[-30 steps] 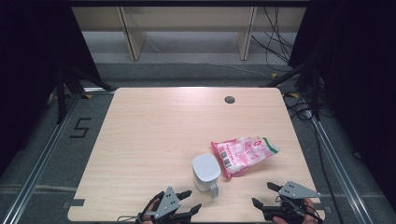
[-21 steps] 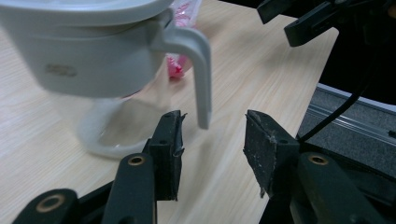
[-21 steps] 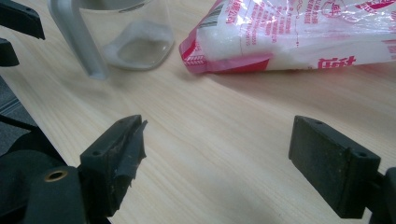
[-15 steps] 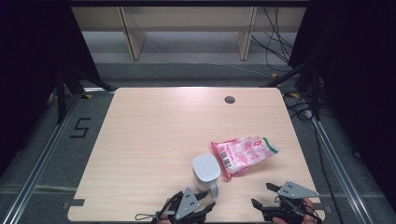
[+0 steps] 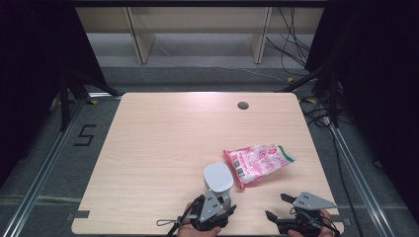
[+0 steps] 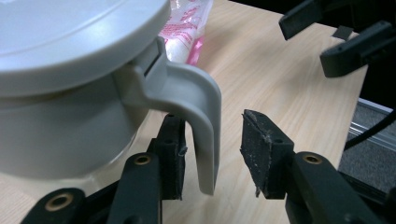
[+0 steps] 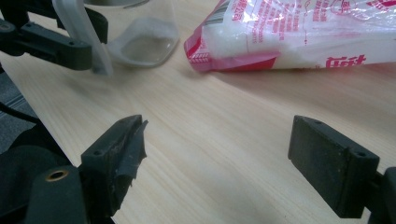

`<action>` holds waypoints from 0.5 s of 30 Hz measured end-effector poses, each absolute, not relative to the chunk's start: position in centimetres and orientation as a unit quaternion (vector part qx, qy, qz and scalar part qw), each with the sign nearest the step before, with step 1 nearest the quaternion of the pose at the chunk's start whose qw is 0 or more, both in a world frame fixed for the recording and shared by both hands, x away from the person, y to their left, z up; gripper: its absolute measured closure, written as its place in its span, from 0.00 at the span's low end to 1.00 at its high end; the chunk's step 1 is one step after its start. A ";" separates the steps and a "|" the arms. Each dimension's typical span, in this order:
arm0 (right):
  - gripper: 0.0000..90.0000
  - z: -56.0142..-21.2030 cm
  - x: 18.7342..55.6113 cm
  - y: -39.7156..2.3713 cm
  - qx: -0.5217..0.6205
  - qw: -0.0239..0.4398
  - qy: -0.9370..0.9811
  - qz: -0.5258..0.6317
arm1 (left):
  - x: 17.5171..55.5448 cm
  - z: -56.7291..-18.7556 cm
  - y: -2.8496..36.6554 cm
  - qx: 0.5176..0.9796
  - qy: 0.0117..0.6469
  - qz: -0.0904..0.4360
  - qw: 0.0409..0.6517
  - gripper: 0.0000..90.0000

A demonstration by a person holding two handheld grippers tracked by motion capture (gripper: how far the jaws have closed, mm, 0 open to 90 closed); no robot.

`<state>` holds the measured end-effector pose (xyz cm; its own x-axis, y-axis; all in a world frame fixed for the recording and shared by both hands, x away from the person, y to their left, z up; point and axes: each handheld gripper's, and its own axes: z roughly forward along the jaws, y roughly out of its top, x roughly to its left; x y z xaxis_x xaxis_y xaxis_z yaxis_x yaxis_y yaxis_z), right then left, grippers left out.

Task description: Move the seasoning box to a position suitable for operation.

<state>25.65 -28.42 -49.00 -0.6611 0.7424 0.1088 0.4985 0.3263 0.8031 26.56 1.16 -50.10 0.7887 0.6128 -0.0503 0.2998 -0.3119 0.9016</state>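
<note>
The jug (image 5: 218, 178) stands near the tabletop's (image 5: 163, 148) front edge, handle (image 6: 198, 116) turned toward the person. The left gripper (image 6: 212, 156) straddles that handle, its jaws closing but not yet pinching (one pad apart). Just beside lies a pink bag (image 5: 258, 162). The right gripper (image 7: 215, 149) waits, jaws spread.

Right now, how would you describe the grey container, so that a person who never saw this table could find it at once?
Look at the near edge of the wooden table, a little right of its middle. There a grey lidded jug stands upright, just left of a pink and white bag that lies flat. Its curved handle sits between the jaws of the left gripper.
</note>
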 end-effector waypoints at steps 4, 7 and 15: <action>0.22 -49.0 25.7 -28.5 0.380 0.142 0.806 0.431 | 26.7 -50.0 0.8 0.792 0.288 0.157 0.515 0.73; 0.22 -48.9 25.6 -28.4 0.382 0.131 0.802 0.440 | 26.9 -49.9 1.2 0.794 0.287 0.174 0.506 0.78; 0.22 -49.0 25.5 -28.3 0.391 0.132 0.800 0.435 | 26.3 -50.0 3.4 0.792 0.295 0.186 0.502 0.79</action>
